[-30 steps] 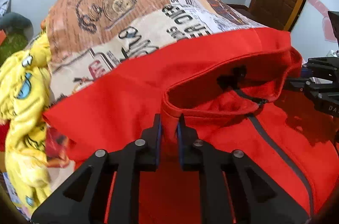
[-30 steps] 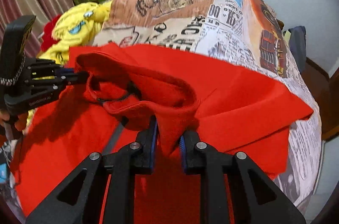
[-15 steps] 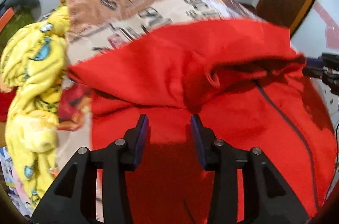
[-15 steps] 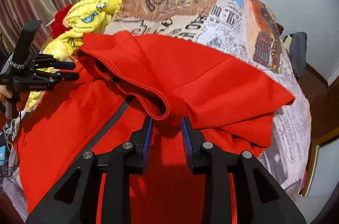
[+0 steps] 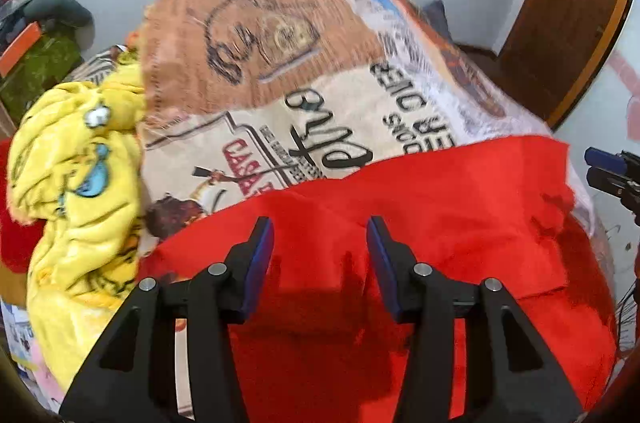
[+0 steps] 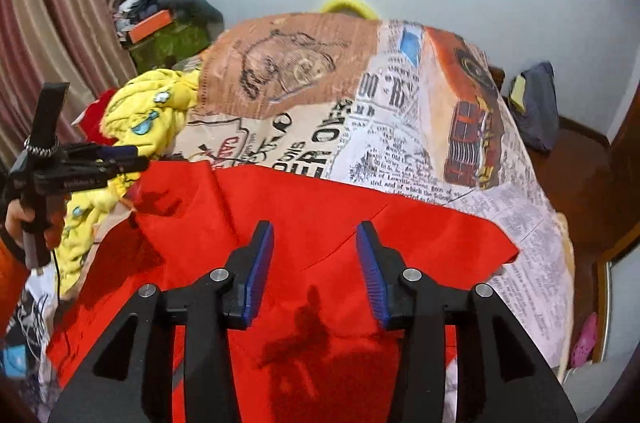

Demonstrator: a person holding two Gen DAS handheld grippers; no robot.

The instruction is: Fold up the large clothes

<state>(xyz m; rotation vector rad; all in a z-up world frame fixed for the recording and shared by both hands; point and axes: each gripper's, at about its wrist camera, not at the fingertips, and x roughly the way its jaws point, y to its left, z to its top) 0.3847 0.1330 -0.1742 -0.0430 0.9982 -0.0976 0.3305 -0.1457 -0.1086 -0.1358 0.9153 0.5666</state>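
Note:
A large red garment (image 5: 420, 223) (image 6: 360, 223) lies spread and folded on a bed with a newspaper-print cover (image 5: 280, 83) (image 6: 400, 111). My left gripper (image 5: 320, 235) hovers above the red cloth, its jaws opening, nothing between the blue pads. In the right wrist view it appears at the left (image 6: 140, 161), held by a hand. My right gripper (image 6: 315, 239) also hangs over the cloth, jaws opening and nothing between them. Its tips (image 5: 600, 167) show at the right edge of the left wrist view.
A yellow cartoon-print blanket (image 5: 72, 191) (image 6: 152, 115) is heaped at the bed's left side. A cluttered green box (image 6: 168, 43) stands by the curtain. A wooden door (image 5: 560, 15) is at the right, and a dark bag (image 6: 536, 103) leans on the wall.
Both grippers let go of the red collar, opened and rose. The collar part now lies folded flat on the garment.

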